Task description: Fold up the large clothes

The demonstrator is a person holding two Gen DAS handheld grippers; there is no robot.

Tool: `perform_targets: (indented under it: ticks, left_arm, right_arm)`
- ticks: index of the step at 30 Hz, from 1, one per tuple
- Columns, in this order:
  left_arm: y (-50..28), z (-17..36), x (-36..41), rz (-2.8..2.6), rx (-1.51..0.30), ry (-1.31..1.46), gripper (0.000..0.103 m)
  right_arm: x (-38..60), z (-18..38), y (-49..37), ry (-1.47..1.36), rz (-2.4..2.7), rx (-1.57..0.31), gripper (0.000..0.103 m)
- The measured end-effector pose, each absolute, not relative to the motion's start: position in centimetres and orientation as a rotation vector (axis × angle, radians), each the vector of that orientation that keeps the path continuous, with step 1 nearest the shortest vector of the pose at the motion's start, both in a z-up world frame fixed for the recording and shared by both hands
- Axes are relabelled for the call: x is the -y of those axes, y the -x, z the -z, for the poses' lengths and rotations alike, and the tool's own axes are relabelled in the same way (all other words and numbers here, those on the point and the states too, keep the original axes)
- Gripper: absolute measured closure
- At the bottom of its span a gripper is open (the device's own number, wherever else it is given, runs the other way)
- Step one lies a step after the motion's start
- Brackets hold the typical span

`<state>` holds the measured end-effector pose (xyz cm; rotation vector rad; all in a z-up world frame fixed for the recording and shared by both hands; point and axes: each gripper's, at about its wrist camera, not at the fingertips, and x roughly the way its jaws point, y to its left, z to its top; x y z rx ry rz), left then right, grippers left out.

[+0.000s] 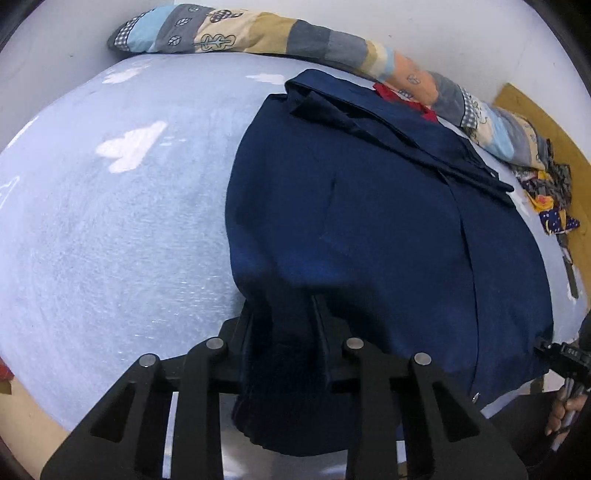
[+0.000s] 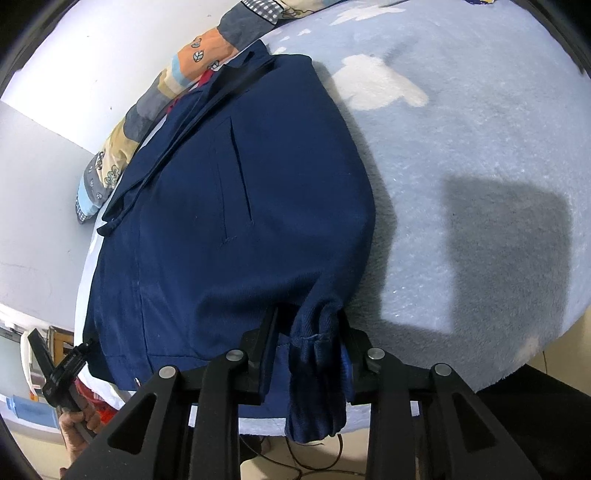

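Observation:
A dark navy jacket (image 1: 369, 221) lies flat on a light blue fleece blanket (image 1: 110, 240), collar at the far end. My left gripper (image 1: 284, 317) is shut on the jacket's near hem fabric, which bunches and hangs between the fingers. In the right wrist view the same jacket (image 2: 229, 206) lies with its welt pocket up. My right gripper (image 2: 310, 325) is shut on a rolled sleeve cuff (image 2: 317, 369) at the jacket's near right corner, which hangs over the bed edge. The other gripper shows at the far side edge of each view.
A patchwork quilt (image 1: 258, 33) runs along the white wall at the far edge of the bed. A red cloth (image 1: 399, 96) peeks from under the collar. Patterned fabrics (image 1: 550, 199) lie by a wooden surface at right. Floor and cables show below the bed (image 2: 314, 461).

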<state>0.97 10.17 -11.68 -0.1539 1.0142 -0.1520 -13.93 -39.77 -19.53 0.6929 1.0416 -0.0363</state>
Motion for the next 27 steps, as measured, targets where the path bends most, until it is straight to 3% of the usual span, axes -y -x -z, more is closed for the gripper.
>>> perform_targets:
  ticks: [4,7,11,12,13,14,16,21,27]
  left_arm:
    - [-1.4,12.4,-11.6,0.147,-1.043,0.242,0.071]
    - [-1.4,12.8,-11.9,0.095,-1.053,0.243,0.039]
    - [-1.4,13.2,-11.3,0.093,-1.036,0.229,0.038]
    - [-1.2,13.0,-10.9,0.097,-1.017,0.205,0.043]
    - [-1.0,12.8,-10.4,0.112,-0.999,0.192,0.063]
    - [-0.7,12.4,-9.8,0.130,-0.985,0.163,0.075]
    - [-0.3,11.9,-8.7,0.140,-0.960,0.082,0.083]
    - [-0.4,12.3,-8.7,0.142,-0.959,0.077,0.082]
    - [0.1,12.5,-8.4,0.139,-0.917,0.054,0.081]
  right_arm:
    - [39.8,19.5,14.0,-0.692,0.039,-1.042,0.072]
    - [39.7,19.5,14.1,-0.693,0.037,-1.040,0.072]
    - [39.6,19.5,14.1,-0.688,0.037,-1.036,0.072]
    - [39.6,19.5,14.1,-0.685,0.038,-1.035,0.071]
    - [39.5,19.5,14.1,-0.683,0.036,-1.032,0.070]
    - [39.5,19.5,14.1,-0.679,0.035,-1.031,0.069]
    - [39.2,19.4,14.0,-0.658,0.030,-1.028,0.065]
    - [38.2,19.2,14.0,-0.611,0.002,-1.007,0.048]
    - [37.7,19.1,13.9,-0.565,0.006,-1.006,0.048]
